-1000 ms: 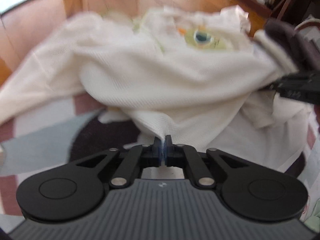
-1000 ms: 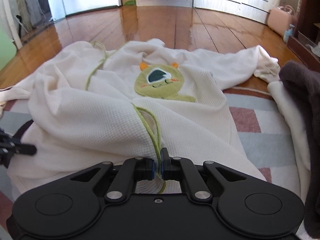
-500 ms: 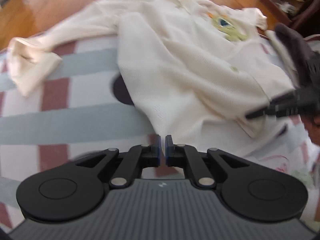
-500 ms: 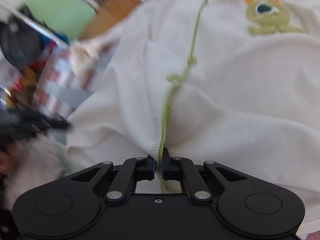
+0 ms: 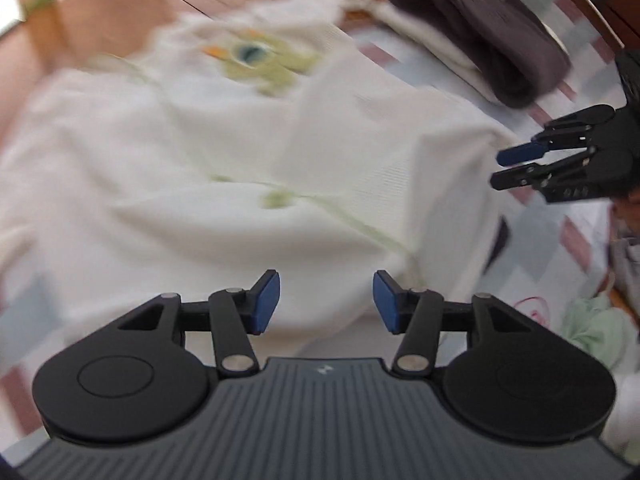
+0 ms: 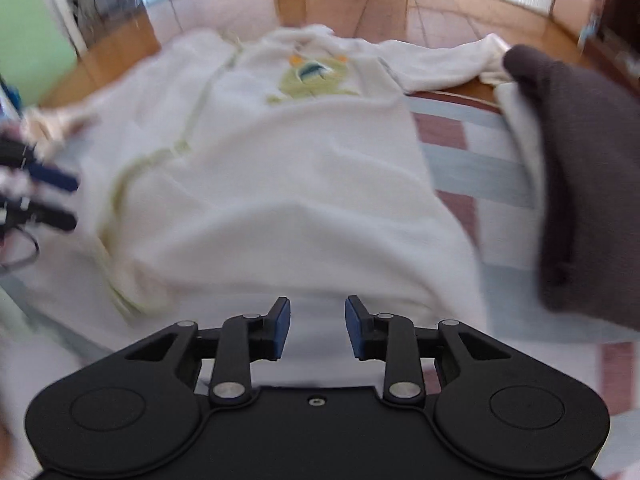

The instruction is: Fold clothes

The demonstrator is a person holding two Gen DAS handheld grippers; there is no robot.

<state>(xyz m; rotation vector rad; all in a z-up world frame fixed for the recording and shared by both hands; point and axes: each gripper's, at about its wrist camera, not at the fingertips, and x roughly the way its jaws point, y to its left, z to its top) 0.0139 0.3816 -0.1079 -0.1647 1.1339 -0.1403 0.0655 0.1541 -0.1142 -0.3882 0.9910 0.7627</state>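
Cream garment (image 6: 280,184) spread mid-frame on striped rug (image 6: 472,168) | left gripper (image 5: 326,300), right gripper (image 6: 314,326): jaws just opened, hem dropped, nothing between pads | spreading done, first fold due next

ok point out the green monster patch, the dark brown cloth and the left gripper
green monster patch (image 6: 310,78), right wrist view, middle of the patch on the cream garment
dark brown cloth (image 6: 580,168), right wrist view, its broad top surface
left gripper (image 5: 326,300), left wrist view, midway between its blue fingertips
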